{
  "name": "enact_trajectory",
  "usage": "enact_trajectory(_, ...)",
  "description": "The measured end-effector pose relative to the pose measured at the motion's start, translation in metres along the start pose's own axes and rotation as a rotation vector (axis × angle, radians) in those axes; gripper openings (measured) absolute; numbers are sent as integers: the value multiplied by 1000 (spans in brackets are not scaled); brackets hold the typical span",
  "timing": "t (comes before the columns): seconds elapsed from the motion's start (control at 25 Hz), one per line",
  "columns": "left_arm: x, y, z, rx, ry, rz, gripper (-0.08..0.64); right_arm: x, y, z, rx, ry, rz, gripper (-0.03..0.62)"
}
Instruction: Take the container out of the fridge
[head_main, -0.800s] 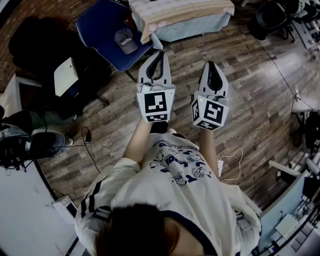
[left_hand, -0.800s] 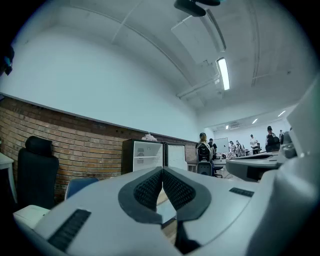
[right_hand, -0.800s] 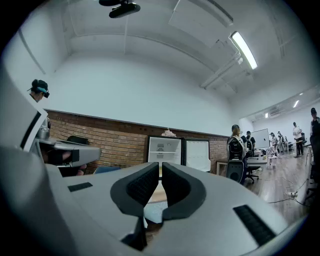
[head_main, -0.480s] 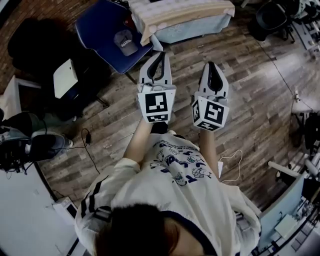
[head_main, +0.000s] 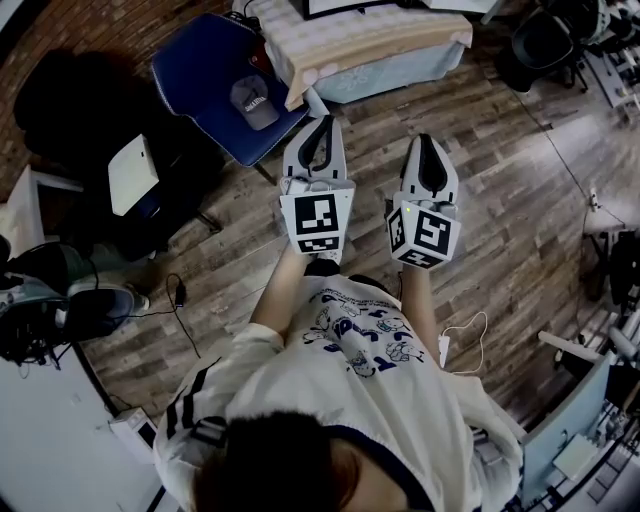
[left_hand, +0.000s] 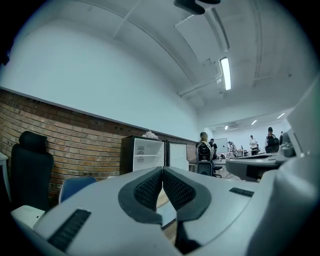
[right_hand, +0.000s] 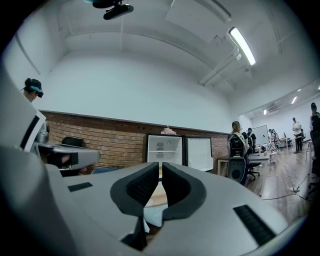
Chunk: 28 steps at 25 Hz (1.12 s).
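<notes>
A grey cap (head_main: 253, 100) is lying on the seat of a blue chair (head_main: 205, 60), which is standing on the wooden floor (head_main: 510, 170) just beside a table (head_main: 380, 62) draped with a striped cloth (head_main: 350, 28). A white cable (head_main: 443, 347) is trailing across the boards. A black office chair (left_hand: 31, 167) is standing against the brick wall (left_hand: 75, 132), and several people (left_hand: 204, 149) are gathering far off under a glowing ceiling light (left_hand: 225, 72).

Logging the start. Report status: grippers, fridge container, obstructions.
Left gripper shut, empty; right gripper shut, empty. White fridge far off by brick wall; container not made out. Blue chair, cloth-covered table ahead.
</notes>
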<state>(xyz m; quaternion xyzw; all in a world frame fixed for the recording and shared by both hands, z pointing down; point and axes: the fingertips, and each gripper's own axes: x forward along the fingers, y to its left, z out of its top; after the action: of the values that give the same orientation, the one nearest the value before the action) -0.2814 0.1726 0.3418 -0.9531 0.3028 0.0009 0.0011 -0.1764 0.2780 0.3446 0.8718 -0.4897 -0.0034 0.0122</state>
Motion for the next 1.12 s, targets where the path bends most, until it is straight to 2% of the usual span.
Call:
enact_trajectory(0.4,23,24,-4,4,16,-6,18,26,8,-11,21,30,-17,43)
enact_trajectory(0.64,46,26,-13,-2,40,7,18,47,-4,-18,34,47,-18,43)
enact_trajectory(1.12,139,25,-22,4,61,86,18,146,-45,-26,52,55,63,43)
